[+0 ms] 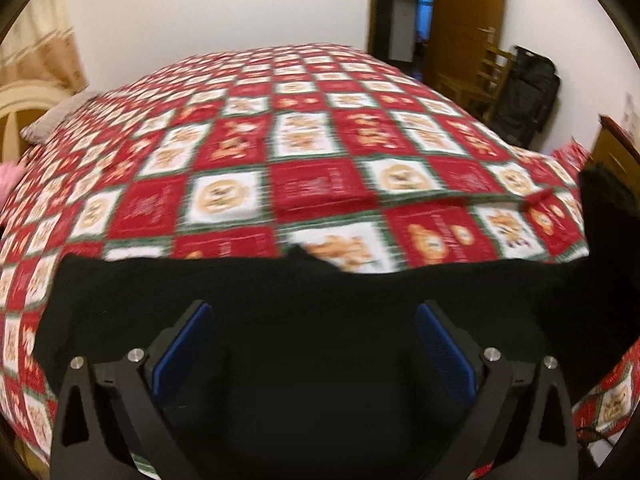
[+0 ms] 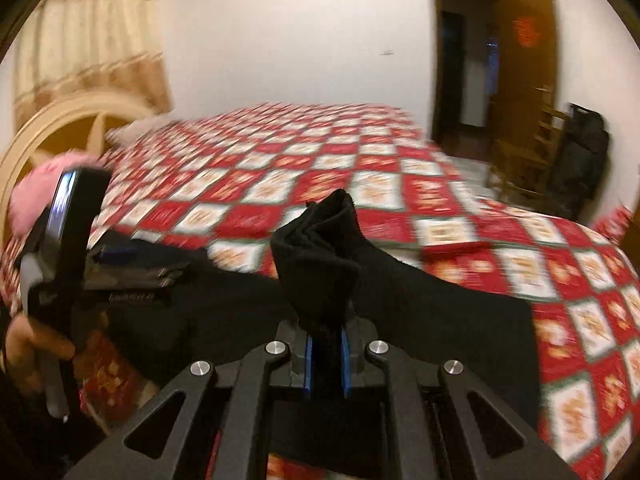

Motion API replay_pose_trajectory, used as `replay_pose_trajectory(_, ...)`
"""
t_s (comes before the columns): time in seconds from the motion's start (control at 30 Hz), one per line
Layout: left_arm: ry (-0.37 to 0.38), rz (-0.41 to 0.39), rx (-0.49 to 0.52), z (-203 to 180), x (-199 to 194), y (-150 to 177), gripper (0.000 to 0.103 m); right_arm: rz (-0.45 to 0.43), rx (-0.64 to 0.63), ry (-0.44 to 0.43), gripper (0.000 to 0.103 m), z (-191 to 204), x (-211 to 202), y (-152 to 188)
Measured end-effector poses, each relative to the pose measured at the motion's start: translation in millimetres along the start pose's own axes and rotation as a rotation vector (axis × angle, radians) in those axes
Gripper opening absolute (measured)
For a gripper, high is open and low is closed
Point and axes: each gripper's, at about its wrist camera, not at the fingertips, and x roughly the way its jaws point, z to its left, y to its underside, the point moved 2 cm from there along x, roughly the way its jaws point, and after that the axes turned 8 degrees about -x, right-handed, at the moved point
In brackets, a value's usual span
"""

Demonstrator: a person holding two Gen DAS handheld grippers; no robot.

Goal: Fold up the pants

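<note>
The black pants (image 1: 320, 300) lie across the near edge of a bed with a red, white and green checked cover (image 1: 304, 148). My left gripper (image 1: 314, 316) is open, its blue pads spread wide just over the black cloth, holding nothing. My right gripper (image 2: 327, 340) is shut on a bunched end of the pants (image 2: 320, 256), which sticks up above the jaws; the rest of the cloth (image 2: 420, 304) trails down onto the bed. In the right wrist view the left gripper's body (image 2: 68, 248) shows at the left, held by a hand.
A cream headboard (image 2: 72, 128) and a pink object (image 2: 36, 188) sit at the bed's left end. An open wooden door (image 1: 460, 12), a wooden chair (image 1: 476, 80) and a black bag (image 1: 528, 96) stand beyond the bed on the right.
</note>
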Motion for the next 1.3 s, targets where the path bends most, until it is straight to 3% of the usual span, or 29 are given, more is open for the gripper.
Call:
replay_pose_trajectory(0.17,-0.019,-0.001,-0.059,25.9,-0.6,0.8,0.103,0.055,-0.157,-0.041,0.010,54.4,31.4,14.7)
replay_pose_trajectory(0.43,-0.025,-0.005,-0.080,39.2,3.3,-0.3,0.103,0.097,-0.280,-0.036,0.016,82.4,51.7,26.4)
replay_pose_trajectory(0.53,-0.029,-0.001,-0.076,40.4,4.7,0.3,0.103,0.109,-0.337,-0.062,0.047,96.4,51.7,31.4)
replay_pose_trajectory(0.57,-0.029,0.000,-0.075,40.4,5.2,-0.1,0.103,0.093,-0.356,-0.110,0.059,101.5,44.8,31.7)
replay_pose_trajectory(0.63,-0.029,-0.002,-0.072,40.9,3.7,-1.5,0.103,0.063,-0.356,-0.197,0.067,104.2,30.9,30.6)
replay_pose_trajectory(0.77,-0.025,-0.030,-0.066,38.4,-4.0,-7.6,0.103,-0.044,-0.221,-0.278,0.067,72.7,-7.7,16.6)
replay_pose_trajectory(0.83,-0.021,-0.044,-0.057,34.7,-7.9,-8.8,0.103,-0.111,-0.084,-0.248,0.066,32.9,-29.1,7.6)
replay_pose_trajectory(0.87,-0.014,-0.049,-0.049,31.3,-9.8,-8.7,0.103,-0.115,-0.029,-0.197,0.054,12.0,-34.9,5.0)
replay_pose_trajectory(0.93,0.003,-0.054,-0.031,24.5,-11.6,-7.1,0.103,-0.069,0.041,-0.073,0.029,-27.7,-34.4,3.4)
replay_pose_trajectory(1.0,0.017,-0.051,-0.006,13.7,-10.4,-3.0,0.103,-0.010,0.080,0.028,0.028,-60.0,-24.4,7.0)
replay_pose_trajectory(1.1,0.040,-0.028,0.012,-2.3,-5.2,2.9,0.103,0.052,0.083,0.073,0.027,-81.8,-5.8,14.2)
replay_pose_trajectory(1.23,0.059,-0.020,0.051,-26.6,-1.9,10.9,0.103,0.178,0.233,0.152,0.028,-123.9,21.3,36.2)
replay_pose_trajectory(1.3,0.042,-0.015,0.082,-35.0,2.9,15.4,0.103,0.133,0.311,0.112,0.021,-141.3,23.0,39.8)
